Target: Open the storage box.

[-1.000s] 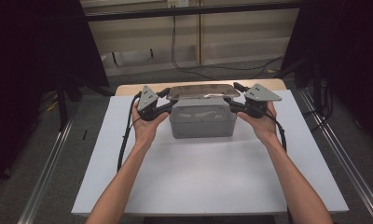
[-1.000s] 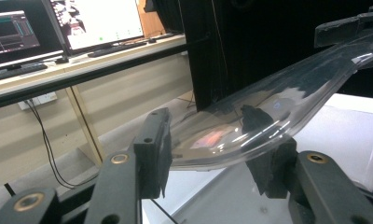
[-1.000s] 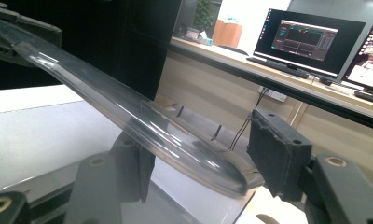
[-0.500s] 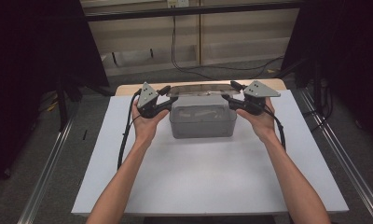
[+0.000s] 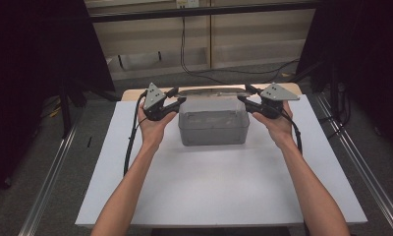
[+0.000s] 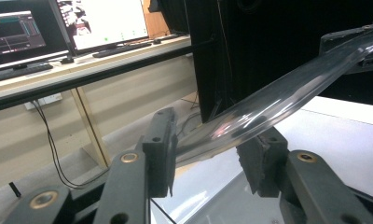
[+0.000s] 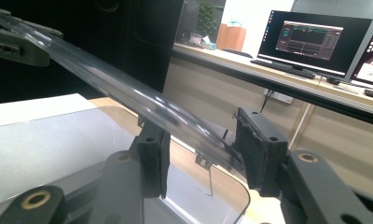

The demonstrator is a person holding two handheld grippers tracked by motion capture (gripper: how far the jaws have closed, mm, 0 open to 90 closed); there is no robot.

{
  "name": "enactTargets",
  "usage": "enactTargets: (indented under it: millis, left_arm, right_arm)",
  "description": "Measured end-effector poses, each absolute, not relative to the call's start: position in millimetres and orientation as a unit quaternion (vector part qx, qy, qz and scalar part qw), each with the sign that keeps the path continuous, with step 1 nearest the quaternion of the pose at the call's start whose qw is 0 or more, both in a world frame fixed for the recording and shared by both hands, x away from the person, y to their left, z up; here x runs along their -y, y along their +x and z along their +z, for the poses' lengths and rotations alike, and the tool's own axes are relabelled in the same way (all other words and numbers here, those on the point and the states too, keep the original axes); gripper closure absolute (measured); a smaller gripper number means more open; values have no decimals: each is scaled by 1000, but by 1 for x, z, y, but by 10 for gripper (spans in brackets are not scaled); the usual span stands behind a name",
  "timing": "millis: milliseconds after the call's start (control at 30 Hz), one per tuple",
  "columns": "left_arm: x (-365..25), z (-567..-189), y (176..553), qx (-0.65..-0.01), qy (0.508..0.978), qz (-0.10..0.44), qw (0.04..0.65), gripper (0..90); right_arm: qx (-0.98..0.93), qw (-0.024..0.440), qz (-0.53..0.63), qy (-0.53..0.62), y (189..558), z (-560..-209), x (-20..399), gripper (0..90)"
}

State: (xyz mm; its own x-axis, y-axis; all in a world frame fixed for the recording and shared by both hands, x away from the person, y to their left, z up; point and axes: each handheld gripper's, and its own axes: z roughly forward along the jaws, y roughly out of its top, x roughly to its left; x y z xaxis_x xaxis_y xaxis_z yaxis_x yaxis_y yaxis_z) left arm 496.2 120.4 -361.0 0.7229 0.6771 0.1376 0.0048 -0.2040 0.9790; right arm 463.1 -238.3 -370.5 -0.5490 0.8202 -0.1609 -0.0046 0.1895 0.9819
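Since a second ago both claws have been squeezing in, and the clear lid sits between the jaws of each. Your left claw has one end of it and your right claw has the other. The jaws look clamped on its thin edge. The lid runs long from side to side, held just above the grey box on the worktop, so both hands must move as one.
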Motion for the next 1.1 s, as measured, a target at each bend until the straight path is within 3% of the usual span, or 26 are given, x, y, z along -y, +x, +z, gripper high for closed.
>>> enactTargets:
  millis: [1100]
  left_arm:
    - [-113, -359, 521, -257, 719, 293, 576, 605]
  right_arm:
    - [-655, 363, 584, 315, 484, -372, 249, 638]
